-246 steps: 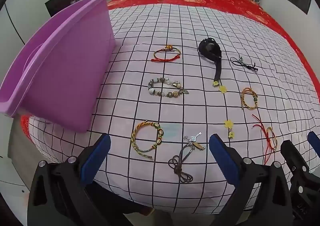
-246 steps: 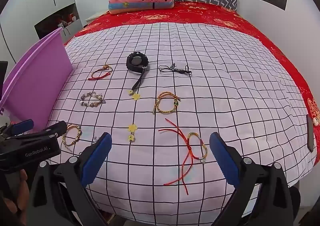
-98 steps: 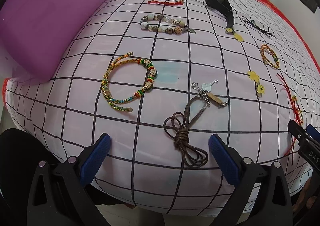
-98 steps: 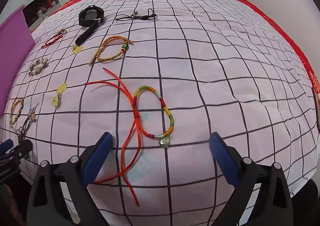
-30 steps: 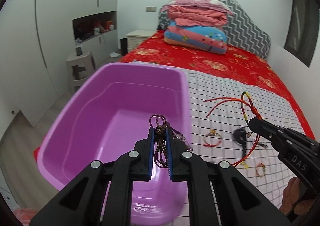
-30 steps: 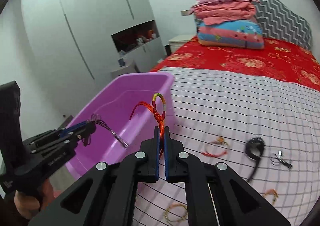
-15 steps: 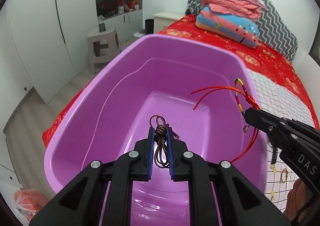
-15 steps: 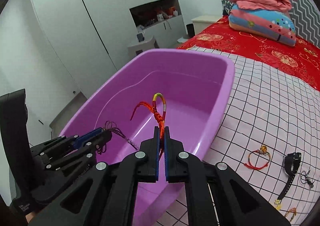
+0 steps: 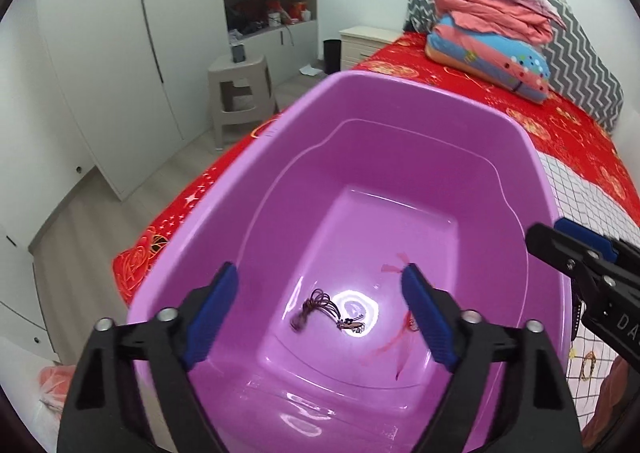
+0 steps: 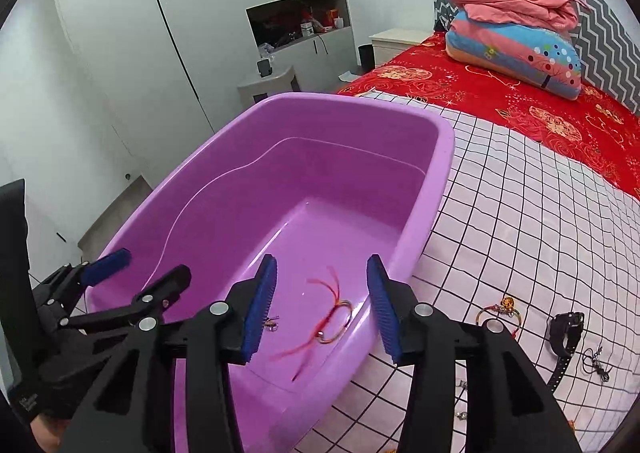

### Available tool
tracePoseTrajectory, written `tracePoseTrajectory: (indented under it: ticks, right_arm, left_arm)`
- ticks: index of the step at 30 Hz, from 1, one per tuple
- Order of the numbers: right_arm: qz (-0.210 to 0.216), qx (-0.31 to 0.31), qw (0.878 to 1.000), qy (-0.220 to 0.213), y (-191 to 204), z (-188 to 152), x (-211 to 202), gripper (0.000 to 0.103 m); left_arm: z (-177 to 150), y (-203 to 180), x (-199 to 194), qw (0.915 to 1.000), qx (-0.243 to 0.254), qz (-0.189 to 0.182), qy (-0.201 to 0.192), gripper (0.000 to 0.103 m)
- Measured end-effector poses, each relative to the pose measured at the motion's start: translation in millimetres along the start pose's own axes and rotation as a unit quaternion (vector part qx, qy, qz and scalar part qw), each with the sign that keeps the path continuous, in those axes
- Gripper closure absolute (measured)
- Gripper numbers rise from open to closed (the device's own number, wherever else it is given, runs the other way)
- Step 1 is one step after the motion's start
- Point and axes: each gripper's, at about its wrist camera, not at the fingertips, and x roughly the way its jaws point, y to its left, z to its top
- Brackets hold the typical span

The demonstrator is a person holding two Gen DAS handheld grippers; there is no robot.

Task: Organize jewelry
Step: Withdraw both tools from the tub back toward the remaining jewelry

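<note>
While both tools (image 9: 320, 313) (image 10: 322, 309) hang spread (jaws just opening), cord necklace (image 9: 320, 307) and red bracelet (image 10: 330, 319) lie below in the purple tub (image 9: 400, 125).

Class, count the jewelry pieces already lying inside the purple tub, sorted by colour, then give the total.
Brown cord necklace: 1
Red string bracelet: 1
Total inside the purple tub: 2

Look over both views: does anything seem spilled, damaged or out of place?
Nothing stands out. The brown cord necklace and red string bracelet lie loose inside the purple tub; several other pieces lie on the checked sheet.
</note>
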Motion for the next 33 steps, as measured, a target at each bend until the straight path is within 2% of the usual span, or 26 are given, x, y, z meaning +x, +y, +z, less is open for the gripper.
tracePoseTrajectory:
  ticks: [6,15,21,27,33]
  right_arm:
    - [0.005,0.009,1.0,-0.005,-7,-5,-12,0.057]
    - [0.002,0.019,1.0,-0.018,-15,-20,-40,0.057]
    - [-0.015,0.026,0.999,-0.025,-24,-36,-59,0.055]
    - [-0.034,0.044,0.998,-0.038,-43,-62,-86,0.054]
    - [-0.06,0.07,0.995,-0.041,-76,-102,-113,0.05]
  left_arm:
    - [0,2,-5,0.9999,-0.012,-0.001,0.006,0.014]
    - [-11,-6,-32,1.0,-0.004,0.002,-0.008,0.01]
    - [-25,-23,-47,0.9999,-0.005,-0.009,-0.006,0.01]
    - [-41,-42,-63,0.9998,0.006,-0.02,-0.006,0.01]
    - [-58,-69,-79,0.9989,0.028,-0.037,-0.01,0.008]
